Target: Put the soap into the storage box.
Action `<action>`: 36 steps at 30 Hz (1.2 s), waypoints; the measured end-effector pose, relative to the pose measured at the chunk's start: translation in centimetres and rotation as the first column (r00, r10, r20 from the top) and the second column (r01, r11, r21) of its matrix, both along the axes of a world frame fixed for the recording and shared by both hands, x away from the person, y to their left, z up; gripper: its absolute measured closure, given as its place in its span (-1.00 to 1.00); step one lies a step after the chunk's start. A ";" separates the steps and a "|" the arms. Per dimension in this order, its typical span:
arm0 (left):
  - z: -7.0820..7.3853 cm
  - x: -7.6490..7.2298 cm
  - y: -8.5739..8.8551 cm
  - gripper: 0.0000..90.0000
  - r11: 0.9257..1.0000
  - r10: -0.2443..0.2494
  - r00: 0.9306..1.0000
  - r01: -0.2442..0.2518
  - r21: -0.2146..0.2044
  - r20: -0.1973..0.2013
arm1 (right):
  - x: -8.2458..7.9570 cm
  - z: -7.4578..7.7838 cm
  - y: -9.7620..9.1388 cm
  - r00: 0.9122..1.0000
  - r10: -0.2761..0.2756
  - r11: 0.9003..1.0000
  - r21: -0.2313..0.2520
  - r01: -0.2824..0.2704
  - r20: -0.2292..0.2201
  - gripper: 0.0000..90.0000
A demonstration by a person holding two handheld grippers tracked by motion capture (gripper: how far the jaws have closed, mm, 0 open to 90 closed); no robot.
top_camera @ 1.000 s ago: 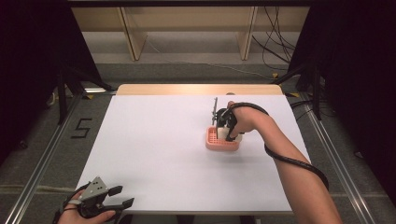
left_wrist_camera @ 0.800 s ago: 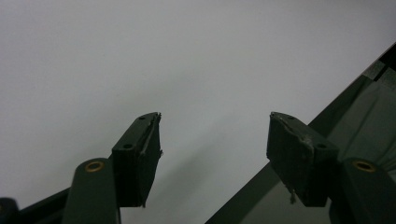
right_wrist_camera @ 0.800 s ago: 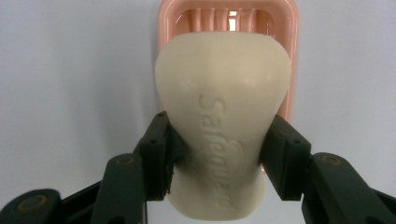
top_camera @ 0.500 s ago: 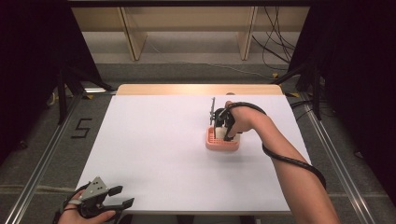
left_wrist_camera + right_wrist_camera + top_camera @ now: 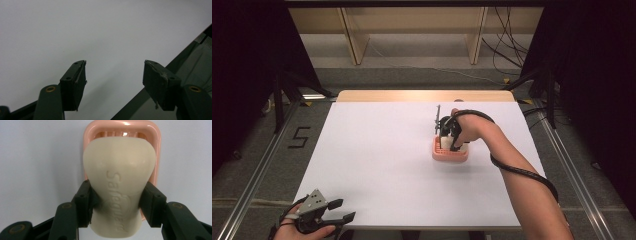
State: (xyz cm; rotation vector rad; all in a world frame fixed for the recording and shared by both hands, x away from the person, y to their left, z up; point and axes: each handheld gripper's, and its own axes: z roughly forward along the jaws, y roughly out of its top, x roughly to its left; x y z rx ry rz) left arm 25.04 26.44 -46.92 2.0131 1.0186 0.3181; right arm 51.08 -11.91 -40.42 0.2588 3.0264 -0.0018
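Right gripper: jaws clamped on the waist of a cream soap bar embossed "Safeguard"; both pads are pressed against its sides. Soap bar: held directly over a pink soap dish, whose rim is seen around its far end; whether bar and dish touch cannot be told. Soap dish: placed on the white table, right of centre. Left gripper: jaws spread apart, nothing between them, kept at the table's near-left corner, well apart from the dish.
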 end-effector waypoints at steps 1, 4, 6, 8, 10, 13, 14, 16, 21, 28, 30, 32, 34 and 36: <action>0.0 0.0 0.0 -0.23 1.000 0.000 1.000 0.000 0.000 0.000 | 0.0 0.0 0.0 1.000 0.000 1.000 0.000 0.000 0.000 0.12; 0.0 0.2 0.2 -0.23 0.999 -0.016 1.000 0.015 0.033 0.018 | 0.6 -0.1 0.0 0.997 0.074 0.997 0.012 -0.074 0.016 0.12; 0.0 0.0 0.0 -0.23 1.000 0.001 1.000 -0.001 0.009 0.006 | 0.6 -0.1 0.0 0.999 0.044 0.999 -0.004 -0.044 -0.003 0.12; 0.1 0.1 0.2 -0.23 1.000 -0.016 1.000 0.017 0.018 -0.007 | 0.7 -0.1 0.2 0.998 0.066 0.998 0.015 -0.066 0.017 0.12; 0.0 0.0 0.1 -0.23 1.000 -0.006 1.000 0.006 0.004 -0.002 | 0.6 -0.1 0.2 0.999 0.048 0.999 0.013 -0.048 0.006 0.12; 0.0 0.0 0.0 -0.23 1.000 -0.003 1.000 0.003 0.005 0.003 | 0.5 -0.2 0.3 1.000 0.028 1.000 -0.002 -0.028 -0.002 0.12; 0.1 0.0 0.1 -0.23 1.000 -0.012 1.000 0.012 0.013 -0.002 | 0.9 -0.3 0.3 0.997 0.077 0.997 0.016 -0.077 0.013 0.12; 0.0 0.0 0.0 -0.23 1.000 -0.002 1.000 0.002 0.003 -0.001 | 0.6 -0.4 0.4 1.000 0.019 1.000 -0.005 -0.019 -0.005 0.12; 0.0 0.0 0.1 -0.23 1.000 -0.003 1.000 0.003 0.001 -0.002 | 1.1 -0.7 0.5 0.997 0.073 0.997 0.018 -0.073 0.008 0.12; 0.1 0.0 0.1 -0.23 1.000 -0.007 1.000 0.007 0.003 -0.004 | 1.4 -0.8 0.6 0.997 0.080 0.997 0.015 -0.080 0.009 0.12; 0.1 0.0 0.2 -0.23 1.000 -0.015 1.000 0.015 0.015 -0.002 | 1.2 -0.7 0.6 0.999 0.031 0.999 -0.009 -0.031 -0.007 0.12; 0.1 -0.1 0.1 -0.23 1.000 -0.013 1.000 0.013 0.001 -0.010 | 1.2 -0.8 0.6 0.999 0.032 0.999 -0.006 -0.032 -0.001 0.12; 0.1 -0.1 0.1 -0.23 1.000 -0.018 1.000 0.018 0.004 -0.017 | 1.3 -0.9 0.5 0.999 0.035 0.999 -0.010 -0.035 0.004 0.12; 0.1 0.0 0.2 -0.23 1.000 -0.016 1.000 0.016 0.009 0.001 | 1.2 -0.8 0.6 1.000 0.014 1.000 -0.013 -0.014 -0.008 0.12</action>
